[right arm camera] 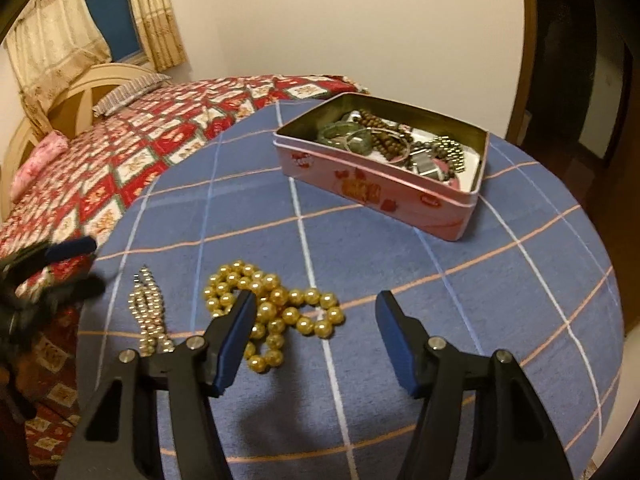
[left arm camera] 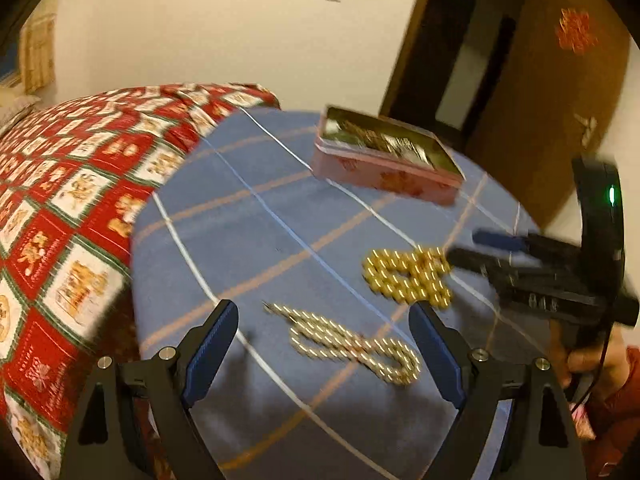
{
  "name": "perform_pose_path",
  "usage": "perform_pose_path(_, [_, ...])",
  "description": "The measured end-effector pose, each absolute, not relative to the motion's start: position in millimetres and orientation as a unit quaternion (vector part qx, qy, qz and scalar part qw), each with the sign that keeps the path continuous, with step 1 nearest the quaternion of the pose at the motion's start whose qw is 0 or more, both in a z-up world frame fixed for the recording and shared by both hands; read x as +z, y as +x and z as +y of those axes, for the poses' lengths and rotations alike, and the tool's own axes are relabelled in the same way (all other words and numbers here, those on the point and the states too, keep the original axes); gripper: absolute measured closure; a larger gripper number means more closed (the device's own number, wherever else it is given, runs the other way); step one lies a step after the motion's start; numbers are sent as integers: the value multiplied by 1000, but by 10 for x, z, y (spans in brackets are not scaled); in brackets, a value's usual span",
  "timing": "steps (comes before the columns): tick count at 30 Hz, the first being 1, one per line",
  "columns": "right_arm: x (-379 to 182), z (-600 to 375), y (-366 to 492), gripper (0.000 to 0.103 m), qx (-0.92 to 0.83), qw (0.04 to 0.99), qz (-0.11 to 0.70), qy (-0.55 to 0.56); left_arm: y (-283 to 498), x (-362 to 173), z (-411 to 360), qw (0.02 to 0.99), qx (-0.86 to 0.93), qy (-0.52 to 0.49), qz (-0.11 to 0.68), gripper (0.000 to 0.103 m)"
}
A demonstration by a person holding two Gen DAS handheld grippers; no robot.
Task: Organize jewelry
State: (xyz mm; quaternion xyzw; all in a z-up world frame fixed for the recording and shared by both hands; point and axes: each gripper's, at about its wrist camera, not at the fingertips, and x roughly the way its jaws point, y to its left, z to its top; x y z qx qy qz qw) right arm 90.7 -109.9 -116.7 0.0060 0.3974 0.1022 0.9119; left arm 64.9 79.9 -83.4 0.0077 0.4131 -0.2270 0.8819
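Note:
A necklace of large gold beads [right arm camera: 280,312] lies bunched on the blue checked tablecloth [right arm camera: 400,320]. My right gripper [right arm camera: 316,296] hovers over it, open, with its left finger covering part of the beads and nothing gripped. Just to the left lies a finer pale-gold bead necklace [left arm camera: 352,344]. My left gripper [left arm camera: 322,309] stands open around that one, not touching it. Farther back sits an open pink tin [right arm camera: 360,188] holding green bangles, brown beads and other jewelry. In the left wrist view, the large gold necklace [left arm camera: 404,276] has the right gripper [left arm camera: 472,248] right beside it.
A bed with a red patterned quilt [right arm camera: 140,152] borders the round table on the left. A brown door [left arm camera: 540,100] stands behind the tin. A hand in a red sleeve [left arm camera: 600,368] holds the right gripper's handle. Bare cloth lies between the necklaces and the tin.

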Motion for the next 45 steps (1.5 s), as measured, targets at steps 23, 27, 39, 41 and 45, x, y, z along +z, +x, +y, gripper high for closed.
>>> perform_pose_path(23, [-1067,-1102,732,38,86,922,378,2,545,-1015,578,878,-178,-13,445,24])
perform_pose_path(27, [-1074,-1112,734,38,83,922,379,3,548,-1009,612,876,-178,-23,448,24])
perform_pose_path(39, [-1076,-1394,733,38,52,922,382,29,594,-1089,734,880,-188,-16,435,64])
perform_pose_path(41, [-1100,-1477,747,38,52,919,389,45,631,-1093,780,882,-189,-27,431,64])
perform_pose_path(45, [-1141,-1451,752,39,78,913,396,60,721,-1065,908,881,-187,-57,431,64])
